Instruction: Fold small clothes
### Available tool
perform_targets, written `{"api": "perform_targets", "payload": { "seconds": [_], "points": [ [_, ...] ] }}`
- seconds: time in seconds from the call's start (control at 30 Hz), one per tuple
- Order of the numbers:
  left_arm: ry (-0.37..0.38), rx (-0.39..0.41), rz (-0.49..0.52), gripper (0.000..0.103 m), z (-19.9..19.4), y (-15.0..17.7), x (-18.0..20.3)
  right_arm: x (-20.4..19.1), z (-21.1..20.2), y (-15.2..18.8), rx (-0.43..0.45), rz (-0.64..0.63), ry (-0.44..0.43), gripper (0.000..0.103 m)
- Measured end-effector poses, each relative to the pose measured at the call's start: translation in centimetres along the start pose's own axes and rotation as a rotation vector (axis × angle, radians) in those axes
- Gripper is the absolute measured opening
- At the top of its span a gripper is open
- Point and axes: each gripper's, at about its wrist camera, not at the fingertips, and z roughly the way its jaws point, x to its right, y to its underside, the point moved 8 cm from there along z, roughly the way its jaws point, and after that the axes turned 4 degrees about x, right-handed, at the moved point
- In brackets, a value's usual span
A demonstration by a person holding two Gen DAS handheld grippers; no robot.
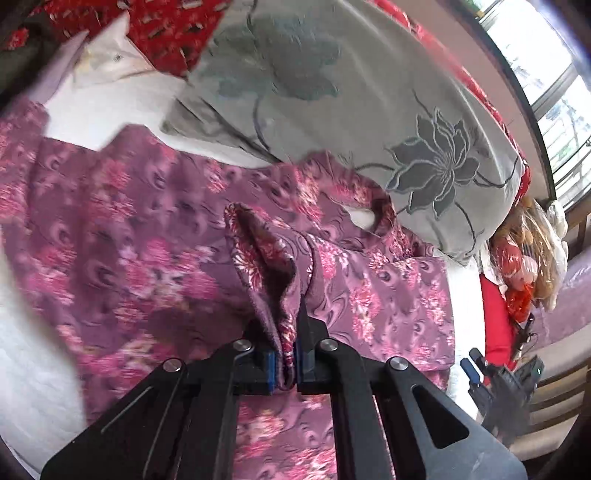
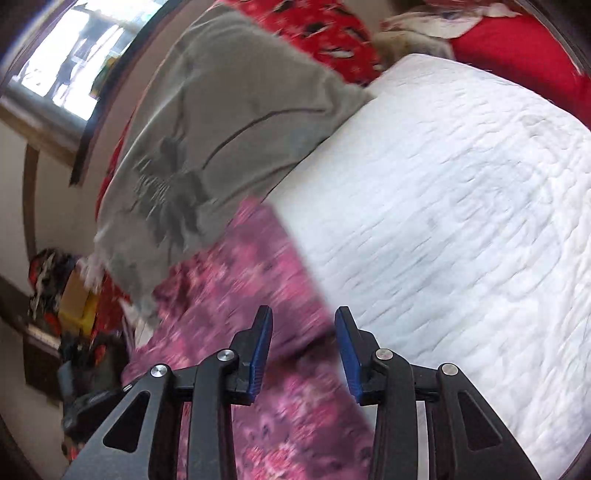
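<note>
A purple garment with pink flowers (image 1: 122, 236) lies spread on the white quilted bed (image 1: 33, 369). My left gripper (image 1: 286, 354) is shut on a bunched fold of this garment and holds it lifted above the rest of the cloth. In the right wrist view the same garment (image 2: 236, 280) shows blurred, running from lower middle up to the left. My right gripper (image 2: 303, 332) is open and empty, hovering over the garment's edge beside the bare white quilt (image 2: 461, 221). The right gripper also shows at the lower right of the left wrist view (image 1: 476, 373).
A grey pillow with a dark flower print (image 1: 388, 122) lies just beyond the garment; it also shows in the right wrist view (image 2: 221, 122). Red patterned bedding (image 1: 155, 33) sits behind it. A window (image 1: 554, 92) and bagged clutter (image 1: 524, 251) lie at the bed's side.
</note>
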Motion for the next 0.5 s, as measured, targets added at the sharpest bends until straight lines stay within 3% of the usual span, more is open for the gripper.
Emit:
{"api": "perform_targets", "payload": {
  "seconds": [0.17,0.2,0.23,0.3,0.37,0.43,0.47,0.5],
  "points": [
    [-0.013,-0.071,-0.042,0.005,1.0,0.9,-2.0,-0.4,4.2,0.9,-0.125,0.059,-0.06,0.041],
    [-0.006,-0.076,-0.053,0.005,1.1,1.0,-2.0,-0.8,4.8,1.4,-0.155,0.049,-0.064,0.036],
    [-0.003,-0.077,-0.054,0.005,1.2,1.0,-2.1,-1.6,4.9,1.5,-0.149,0.012,-0.056,0.012],
    [-0.022,-0.082,-0.03,0.005,1.6,1.4,-2.3,-3.4,2.9,0.2,-0.016,-0.1,-0.054,0.009],
    [-0.054,-0.113,-0.018,0.006,3.0,2.2,-2.9,-3.5,1.5,-0.3,0.063,-0.12,-0.051,0.009],
    [-0.067,-0.151,-0.029,0.008,4.2,3.0,-3.4,-1.7,2.3,0.2,0.032,-0.118,0.023,0.009],
    [-0.055,-0.138,-0.025,0.009,3.9,2.9,-3.3,0.1,3.6,1.3,-0.047,-0.126,0.108,0.008],
    [-0.052,-0.135,-0.014,0.01,3.1,2.8,-3.3,0.9,3.9,1.8,-0.074,-0.119,0.119,0.002]
  ]
}}
